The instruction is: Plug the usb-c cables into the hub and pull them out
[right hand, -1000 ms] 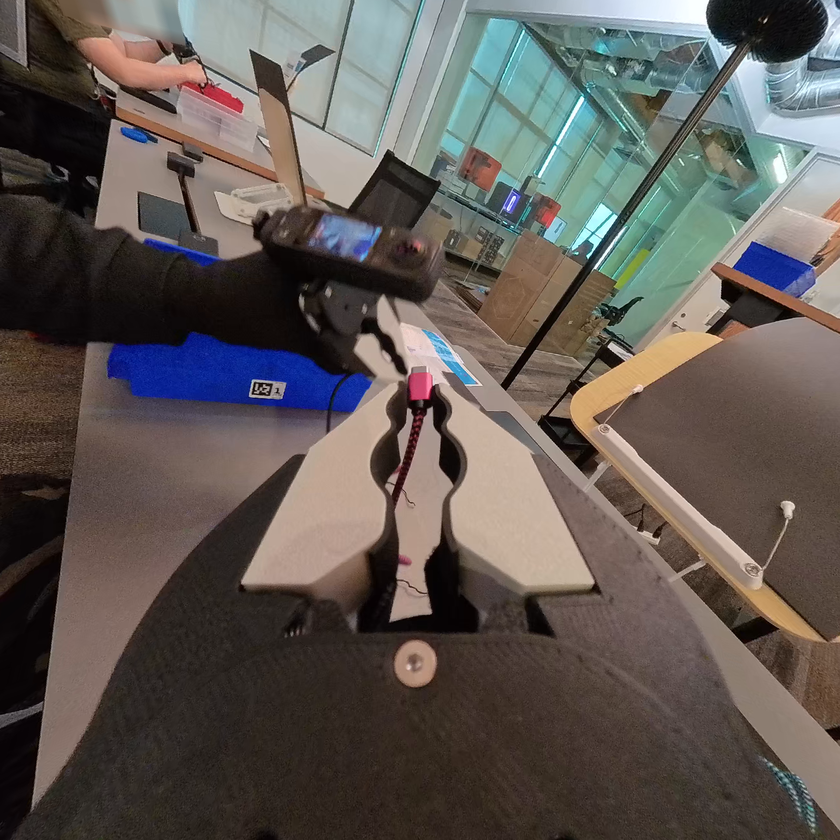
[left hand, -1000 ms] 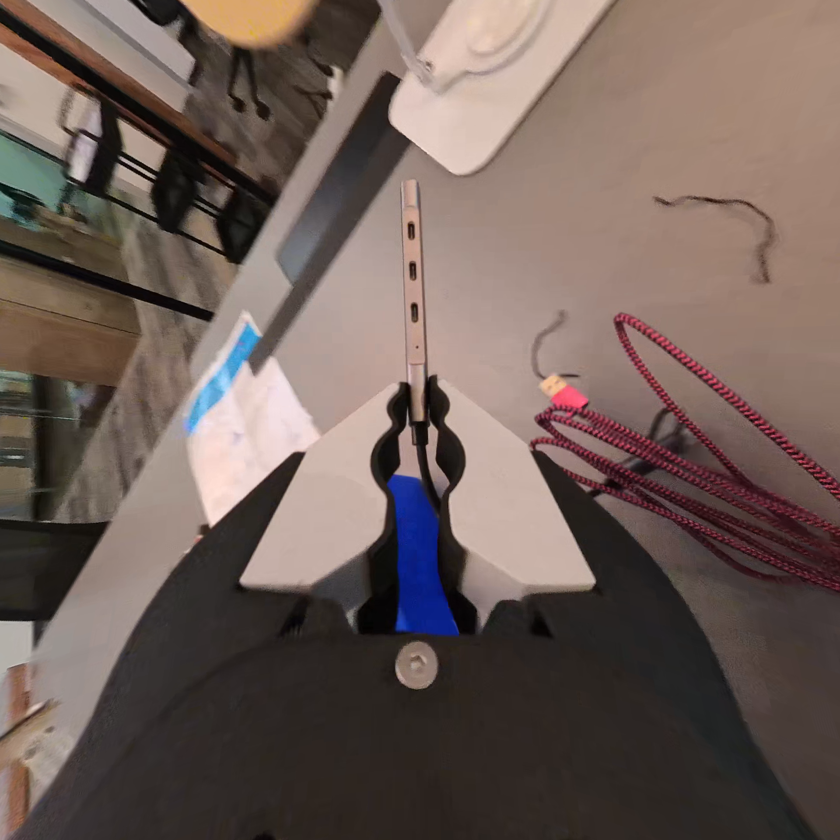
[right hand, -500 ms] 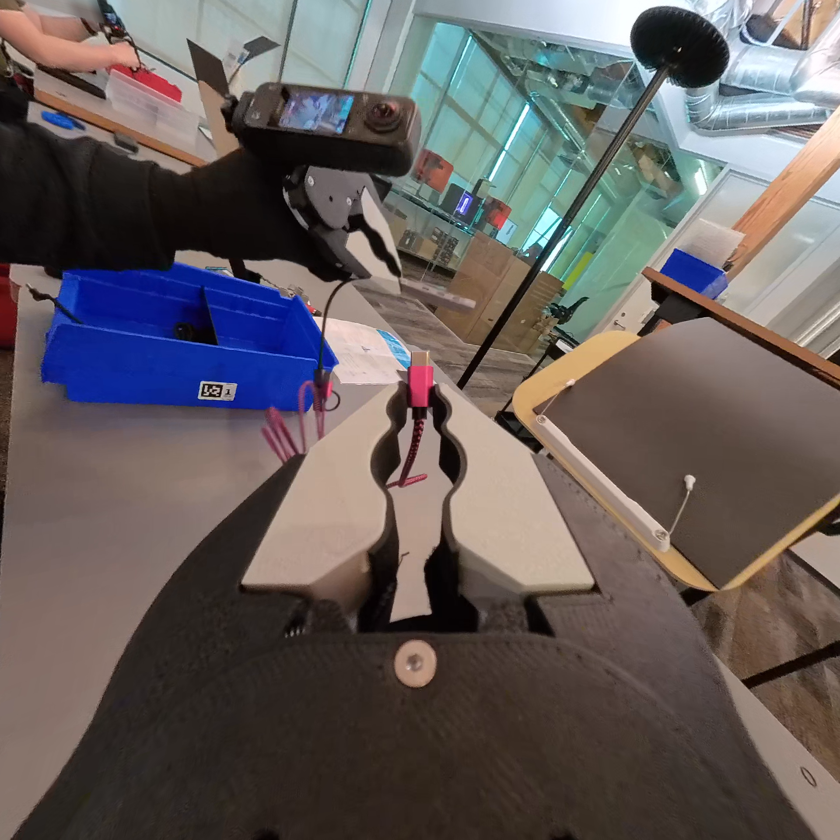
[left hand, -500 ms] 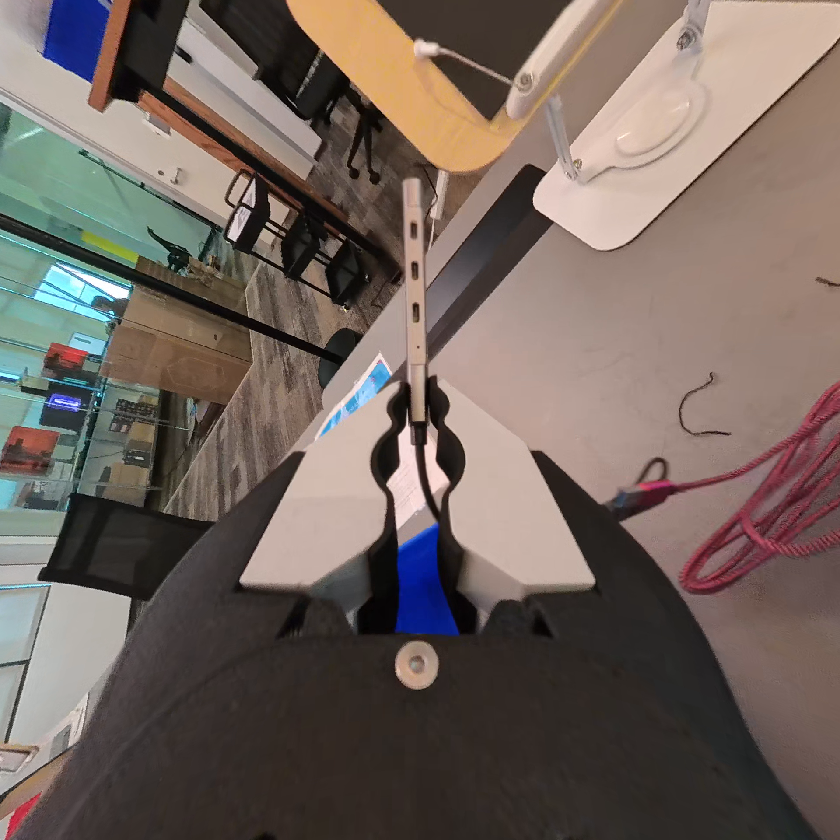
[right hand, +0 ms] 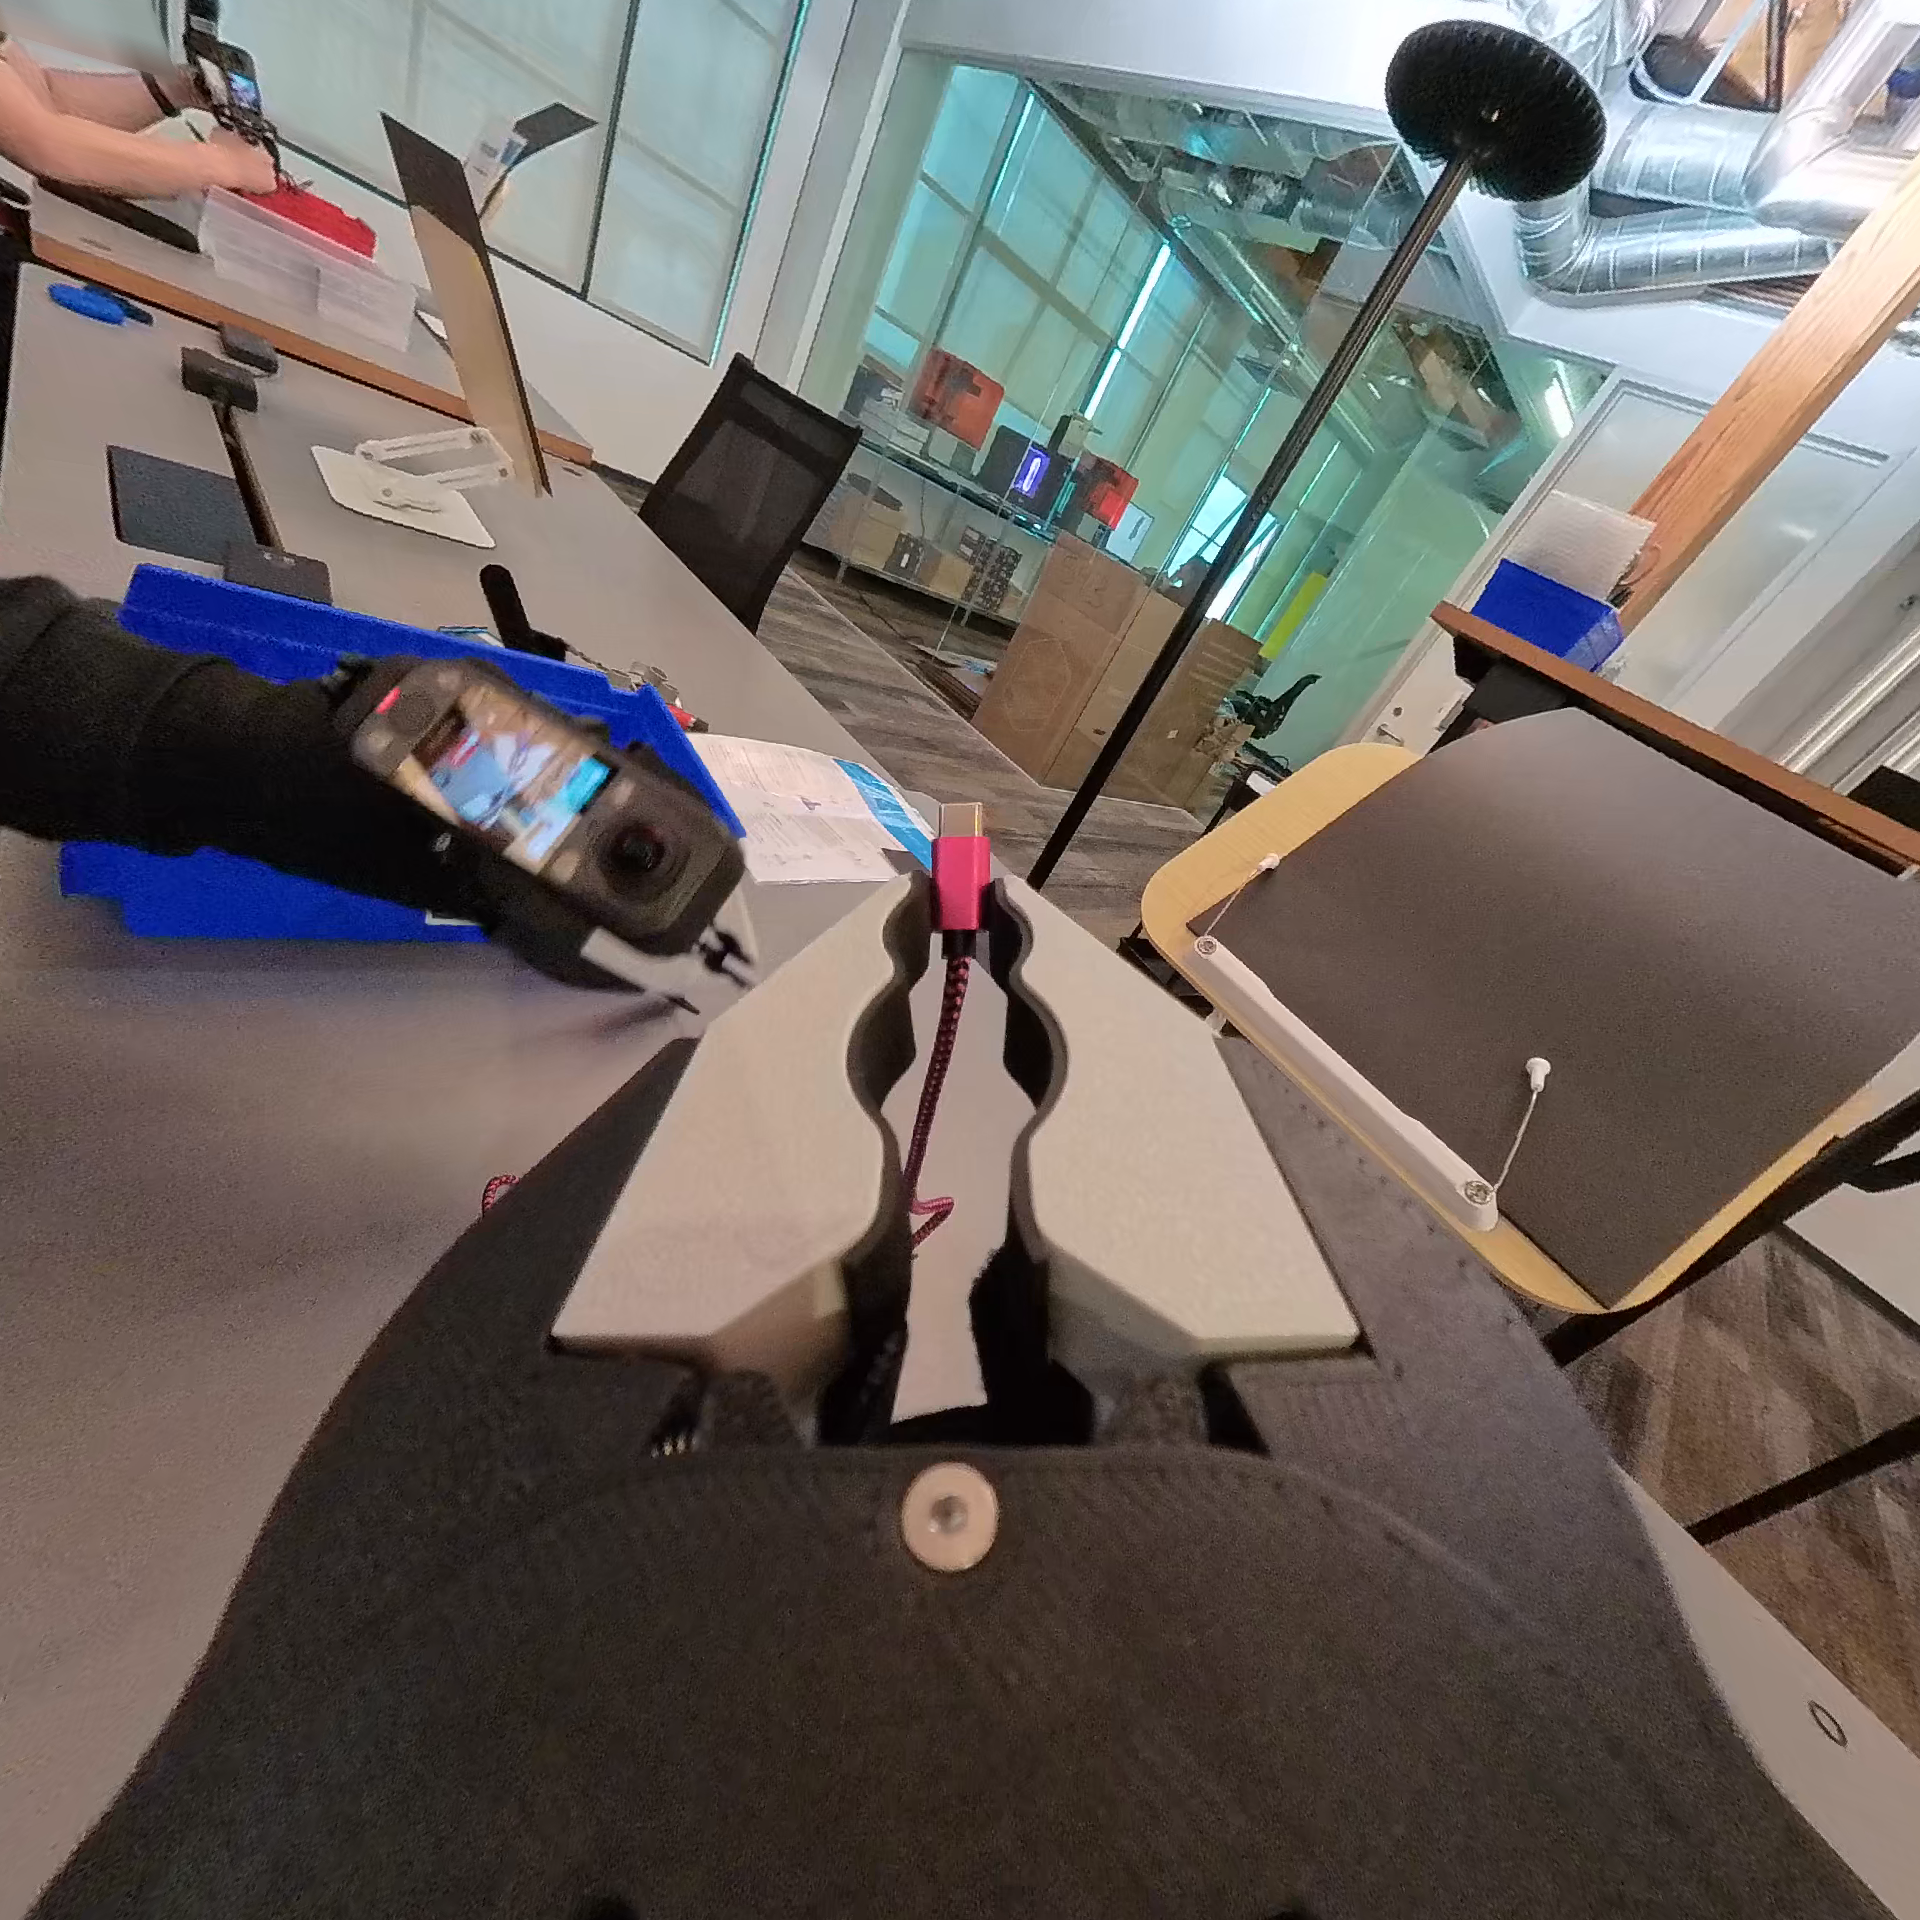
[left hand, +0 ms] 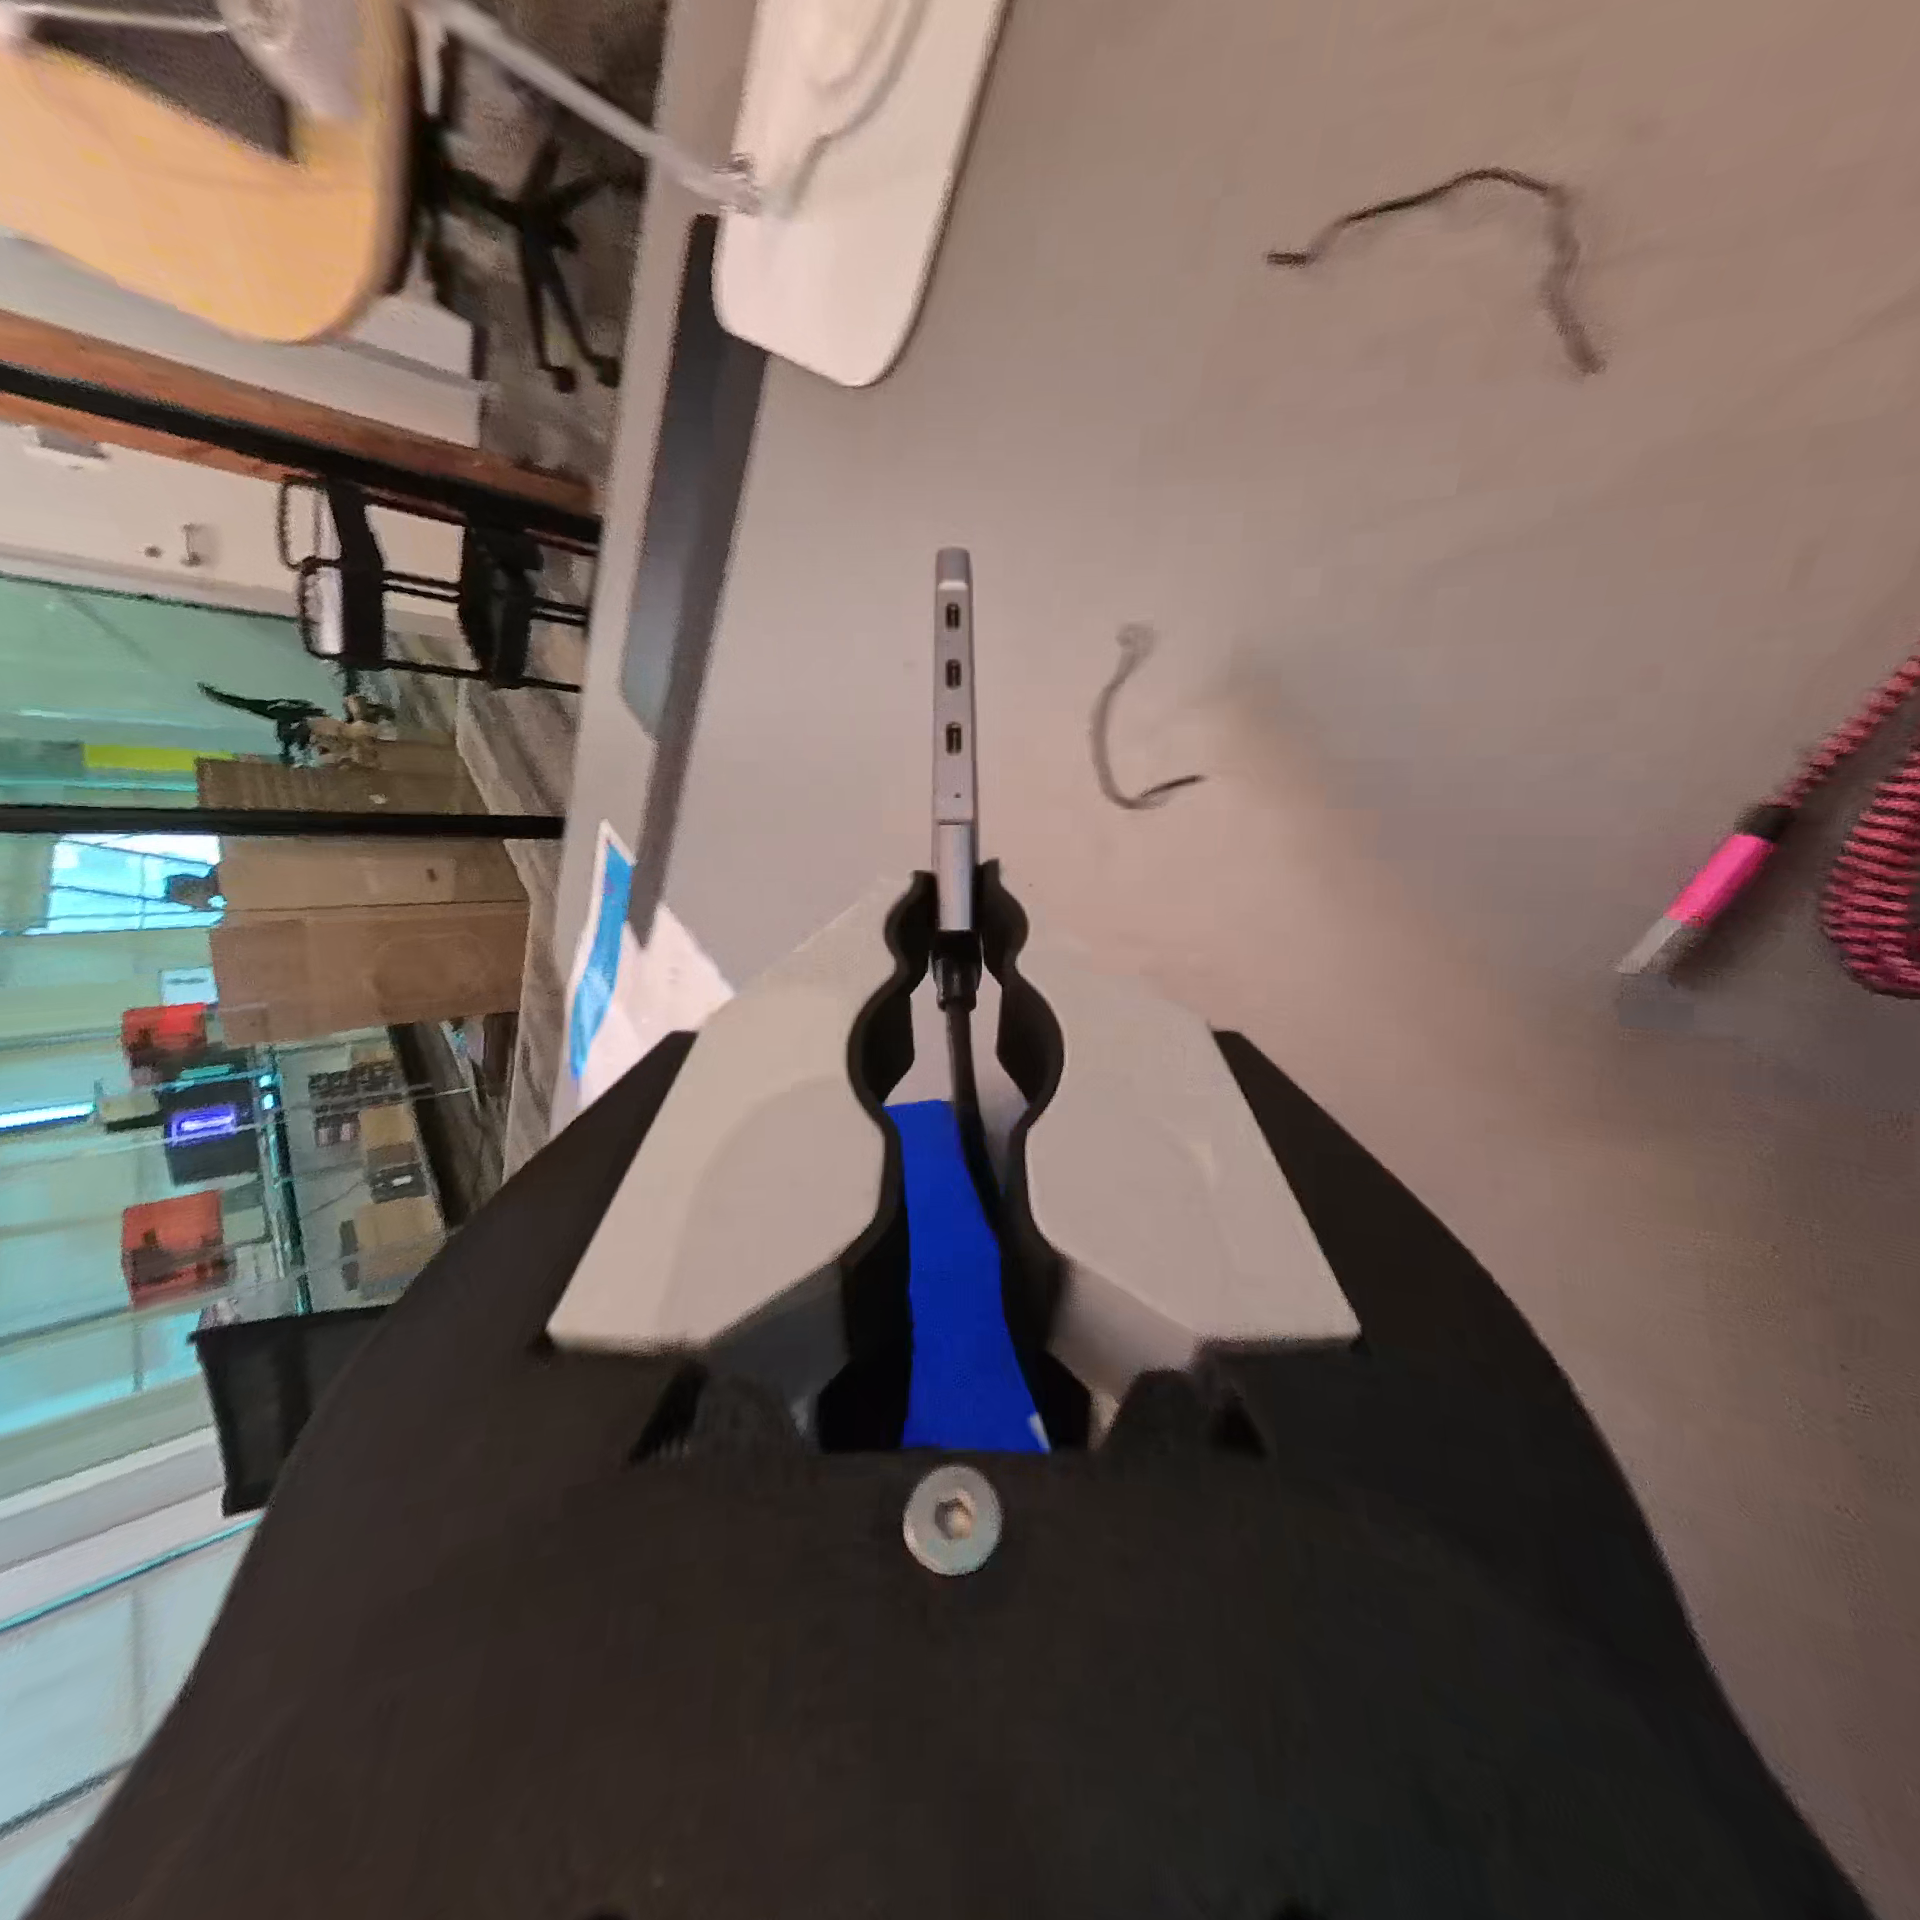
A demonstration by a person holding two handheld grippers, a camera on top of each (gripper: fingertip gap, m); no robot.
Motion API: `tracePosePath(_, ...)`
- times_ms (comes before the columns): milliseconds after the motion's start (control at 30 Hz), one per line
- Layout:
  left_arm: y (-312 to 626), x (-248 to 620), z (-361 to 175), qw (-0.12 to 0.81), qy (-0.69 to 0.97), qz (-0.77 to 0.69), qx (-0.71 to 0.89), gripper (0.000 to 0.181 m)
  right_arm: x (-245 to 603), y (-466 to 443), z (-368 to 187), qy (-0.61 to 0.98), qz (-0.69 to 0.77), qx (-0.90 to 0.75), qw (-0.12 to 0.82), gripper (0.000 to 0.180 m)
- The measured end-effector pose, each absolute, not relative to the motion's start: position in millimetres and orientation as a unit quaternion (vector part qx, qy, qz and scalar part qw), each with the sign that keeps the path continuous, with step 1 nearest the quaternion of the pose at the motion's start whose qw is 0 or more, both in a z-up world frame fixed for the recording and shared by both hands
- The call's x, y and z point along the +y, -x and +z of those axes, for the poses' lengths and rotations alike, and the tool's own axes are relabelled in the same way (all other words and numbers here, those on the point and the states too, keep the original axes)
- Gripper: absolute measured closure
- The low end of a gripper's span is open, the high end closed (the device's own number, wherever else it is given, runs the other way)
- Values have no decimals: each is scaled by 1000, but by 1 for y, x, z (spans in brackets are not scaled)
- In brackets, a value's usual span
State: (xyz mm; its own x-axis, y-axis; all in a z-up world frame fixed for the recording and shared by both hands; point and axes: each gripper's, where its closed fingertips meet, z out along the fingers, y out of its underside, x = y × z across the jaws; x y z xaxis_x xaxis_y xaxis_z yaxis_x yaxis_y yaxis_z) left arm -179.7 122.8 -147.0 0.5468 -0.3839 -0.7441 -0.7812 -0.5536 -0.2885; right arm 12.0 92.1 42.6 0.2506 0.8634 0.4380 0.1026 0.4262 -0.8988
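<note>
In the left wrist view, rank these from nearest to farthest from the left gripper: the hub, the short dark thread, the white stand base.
1. hub: clamped in the left gripper jaws, straight ahead.
2. short dark thread: on the table, just right of the hub.
3. white stand base: far end, ahead and slightly left.

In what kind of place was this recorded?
Probably an open office or lab workspace: long grey tables, glass partition walls with stacked cardboard boxes behind them, and exposed ceiling ducts.
</note>
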Motion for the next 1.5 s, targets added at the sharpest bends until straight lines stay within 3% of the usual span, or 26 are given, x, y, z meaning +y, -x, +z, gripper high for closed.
tracePosePath(433,126,85,-235,287,851,226,377,163,90,-11,41,448,303,-539,646,171)
tracePosePath(533,123,82,-238,302,868,180,351,165,88,-8,39,447,305,-544,642,172)
tracePosePath(800,129,82,-223,314,922,10,228,132,85,-3,33,447,310,-553,632,172)
tracePosePath(933,130,93,-229,281,934,8,221,129,83,1,30,448,317,-554,625,171)
tracePosePath(1033,125,102,-242,259,938,18,228,133,81,4,28,447,317,-558,623,171)
tracePosePath(1233,112,114,-242,263,936,19,231,160,81,3,28,446,317,-558,624,171)
tracePosePath(1500,126,115,-225,316,930,-35,186,161,84,6,16,457,317,-565,610,171)
